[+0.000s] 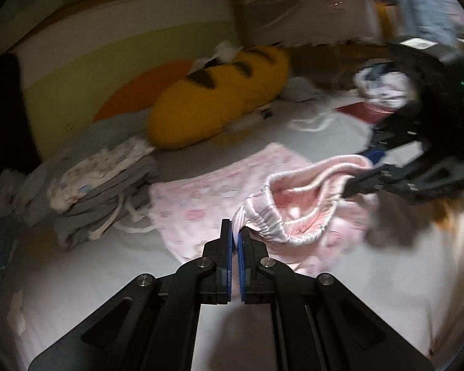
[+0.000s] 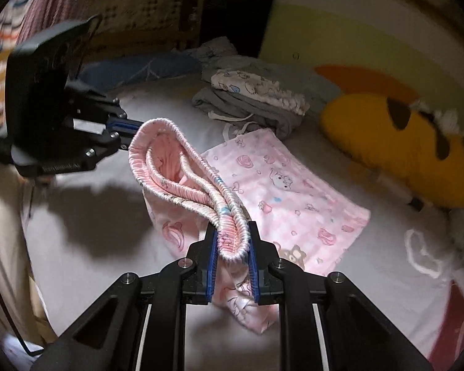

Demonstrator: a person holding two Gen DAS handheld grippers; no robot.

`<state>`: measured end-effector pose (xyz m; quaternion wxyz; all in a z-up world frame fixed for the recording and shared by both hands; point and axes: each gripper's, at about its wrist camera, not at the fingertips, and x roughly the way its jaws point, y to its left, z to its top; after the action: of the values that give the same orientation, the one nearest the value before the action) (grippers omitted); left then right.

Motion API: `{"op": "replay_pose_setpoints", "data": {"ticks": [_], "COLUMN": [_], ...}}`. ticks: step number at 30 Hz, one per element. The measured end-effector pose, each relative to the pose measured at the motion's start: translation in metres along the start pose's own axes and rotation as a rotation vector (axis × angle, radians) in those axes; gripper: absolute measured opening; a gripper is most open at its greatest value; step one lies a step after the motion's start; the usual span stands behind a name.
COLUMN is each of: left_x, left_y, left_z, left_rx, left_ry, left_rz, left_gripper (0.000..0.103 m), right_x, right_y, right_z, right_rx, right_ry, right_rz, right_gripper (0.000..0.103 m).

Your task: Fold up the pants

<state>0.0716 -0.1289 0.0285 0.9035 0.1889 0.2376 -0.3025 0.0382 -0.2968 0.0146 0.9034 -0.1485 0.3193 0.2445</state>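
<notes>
1. Up close in the left wrist view, the left gripper (image 1: 235, 241) has its blue pads almost together, pinching one end of the elastic waistband of the pink pants (image 1: 297, 198). The waistband runs up and to the right from there, gaping open, to the right gripper (image 1: 366, 167), which pinches its far end. The pants hang between the two, raised off the white bed sheet (image 1: 92, 278).
2. Also in this view, a folded pink printed cloth (image 1: 207, 191) lies flat on the sheet under and behind the pants. Left of it stands a stack of folded grey and printed clothes (image 1: 102, 191), its drawstrings trailing just beside the pink cloth's left edge. A yellow striped plush pillow (image 1: 219, 99) lies farther back against the padded wall. Bare sheet lies at lower left.
3. Then in the right wrist view, the right gripper (image 2: 233, 247) stands part open, its blue pads pressed on the bunched ribbed waistband of the pants (image 2: 182, 167); fabric hangs below between the fingers. The waistband loops up and left to the left gripper (image 2: 133, 126), which clamps its other end.
4. Beside the pants on the right lies the folded pink cloth (image 2: 294, 191); the clothes stack (image 2: 253, 99) sits behind it and the plush pillow (image 2: 402, 148) at far right. Open sheet (image 2: 92, 216) lies lower left, crossed by a shadow.
</notes>
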Motion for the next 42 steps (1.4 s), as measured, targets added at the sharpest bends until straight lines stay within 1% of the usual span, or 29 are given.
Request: {"op": "replay_pose_setpoints", "data": {"ticks": [1,3,7,11,13,15,17,18,19,20,22,23,24,26,27,28,29,30,31,32,33,34,36,37,38,40,42], "left_x": [0.01,0.026,0.052,0.074,0.083,0.09,0.091,0.09,0.086,0.082,0.072,0.068,0.065,0.062,0.061,0.061,0.063,0.064,0.065,0.067,0.068,0.071,0.073,0.072,0.07,0.06,0.051], "left_y": [0.003,0.007,0.014,0.02,0.021,0.024,0.03,0.032,0.037,0.042,0.052,0.056,0.059,0.063,0.063,0.062,0.06,0.057,0.054,0.05,0.046,0.043,0.038,0.037,0.036,0.04,0.044], "left_z": [0.002,0.003,0.003,0.003,0.002,-0.001,-0.003,-0.004,-0.004,-0.005,-0.006,-0.006,-0.007,-0.008,-0.01,-0.013,-0.016,-0.02,-0.024,-0.028,-0.032,-0.035,-0.039,-0.04,-0.039,-0.036,-0.031], "left_rx": [-0.013,-0.036,-0.078,-0.109,-0.116,-0.132,-0.155,-0.167,-0.182,-0.199,-0.228,-0.238,-0.244,-0.246,-0.246,-0.245,-0.242,-0.236,-0.23,-0.221,-0.214,-0.208,-0.202,-0.197,-0.194,-0.194,-0.197], "left_ry": [0.022,0.048,0.085,0.114,0.13,0.148,0.146,0.143,0.134,0.12,0.099,0.097,0.098,0.115,0.125,0.14,0.16,0.182,0.194,0.205,0.216,0.23,0.24,0.239,0.227,0.176,0.145], "left_rz": [0.012,0.02,0.009,-0.001,0.001,-0.002,0.008,0.013,0.022,0.021,0.003,-0.006,-0.014,-0.046,-0.063,-0.079,-0.096,-0.109,-0.113,-0.116,-0.118,-0.121,-0.122,-0.123,-0.124,-0.087,-0.066], "left_gripper": [0.003,0.003,0.003,0.003,0.003,0.008,0.013,0.018,0.029,0.034,0.034,0.035,0.036,0.039,0.04,0.041,0.041,0.041,0.041,0.041,0.041,0.041,0.018,0.002,0.001,0.001,0.001], "right_x": [0.008,0.02,0.044,0.062,0.067,0.069,0.065,0.061,0.056,0.051,0.039,0.033,0.03,0.025,0.026,0.03,0.035,0.042,0.048,0.053,0.056,0.057,0.053,0.049,0.043,0.034,0.03], "right_y": [-0.007,-0.017,-0.038,-0.054,-0.062,-0.07,-0.075,-0.078,-0.082,-0.085,-0.094,-0.098,-0.1,-0.102,-0.1,-0.097,-0.094,-0.089,-0.084,-0.08,-0.076,-0.074,-0.074,-0.073,-0.072,-0.073,-0.074], "right_z": [0.002,0.004,0.006,0.006,0.003,0.001,-0.002,-0.004,-0.004,-0.004,-0.005,-0.005,-0.006,-0.007,-0.009,-0.011,-0.012,-0.014,-0.016,-0.017,-0.017,-0.016,-0.014,-0.013,-0.01,-0.008,-0.006], "right_rx": [0.024,0.055,0.124,0.175,0.208,0.228,0.248,0.26,0.273,0.285,0.321,0.344,0.36,0.391,0.4,0.404,0.404,0.404,0.398,0.386,0.369,0.36,0.365,0.364,0.358,0.348,0.35], "right_ry": [0.012,0.03,0.072,0.095,0.111,0.117,0.117,0.107,0.095,0.085,0.055,0.039,0.029,0.029,0.042,0.068,0.097,0.128,0.153,0.173,0.18,0.172,0.13,0.11,0.079,0.042,0.024], "right_rz": [0.023,0.026,0.043,0.017,0.0,-0.016,-0.052,-0.077,-0.104,-0.118,-0.126,-0.115,-0.1,-0.039,0.008,0.06,0.094,0.11,0.103,0.086,0.045,0.01,-0.022,-0.042,-0.075,-0.124,-0.162], "right_gripper": [0.017,0.017,0.017,0.018,0.023,0.024,0.025,0.025,0.025,0.026,0.035,0.048,0.052,0.052,0.052,0.052,0.052,0.045,0.038,0.023,0.015,0.004,0.002,0.002,0.002,0.002,0.002]}}
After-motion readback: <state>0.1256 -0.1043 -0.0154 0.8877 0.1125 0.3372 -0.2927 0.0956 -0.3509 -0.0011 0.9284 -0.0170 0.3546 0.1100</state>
